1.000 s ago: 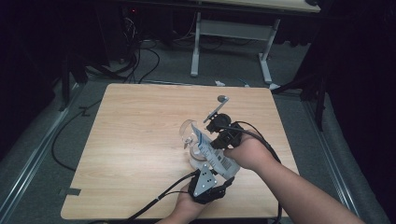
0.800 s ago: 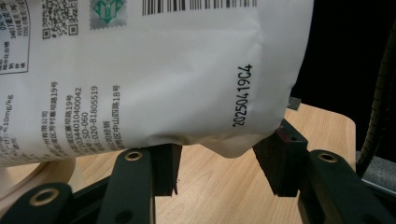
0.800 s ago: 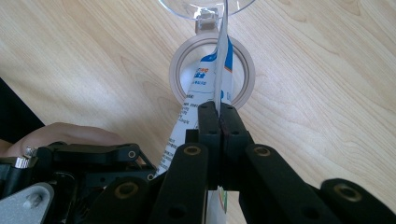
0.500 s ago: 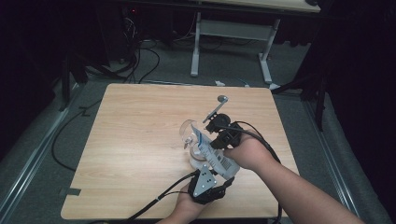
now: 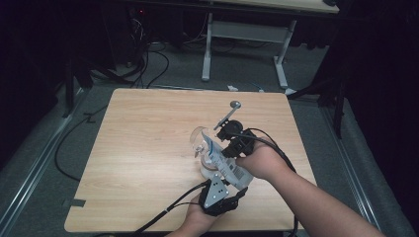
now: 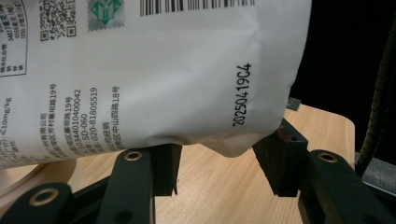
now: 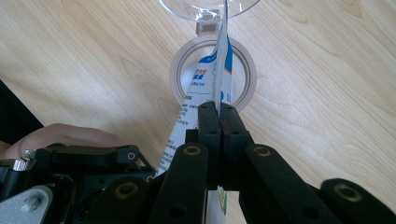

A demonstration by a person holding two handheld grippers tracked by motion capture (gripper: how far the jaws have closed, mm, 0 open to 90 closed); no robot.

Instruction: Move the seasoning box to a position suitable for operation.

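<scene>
The pouch (image 5: 225, 163), a white packet with blue print, hangs over the middle-right of the table (image 5: 143, 148), held between both grippers. It is the landmark for everything else here.

In the left gripper view the pouch (image 6: 140, 79) shows its back panel: a barcode along the top edge, a QR code at upper left, a green square emblem beside it, and columns of small Chinese print turned sideways. Readable strings include "2025041 9C4" stamped in black near the lower corner, "SD-060", "020-81805519", a long number ending "0400042", and "10mg/kg" at the far left. The rest of the Chinese text is too small to read.

The left gripper (image 6: 219, 163) sits at the pouch's lower edge, its jaws apart with the bottom corner of the pouch between them; whether the pads press on it I cannot tell. In the high view this left gripper (image 5: 220, 195) lies just below the pouch, near the table's front edge.

The right gripper (image 7: 218, 116) has its jaws closed tight on the pouch's thin edge. In that view the pouch (image 7: 205, 79) shows blue and white print with small unreadable lettering.

Directly under the pouch stands a round tan jar (image 7: 184, 74), mouth up, with its clear lid (image 7: 187, 7) flipped open just beyond. A spoon (image 5: 228, 112) lies beyond the pouch, toward the table's far edge.
</scene>
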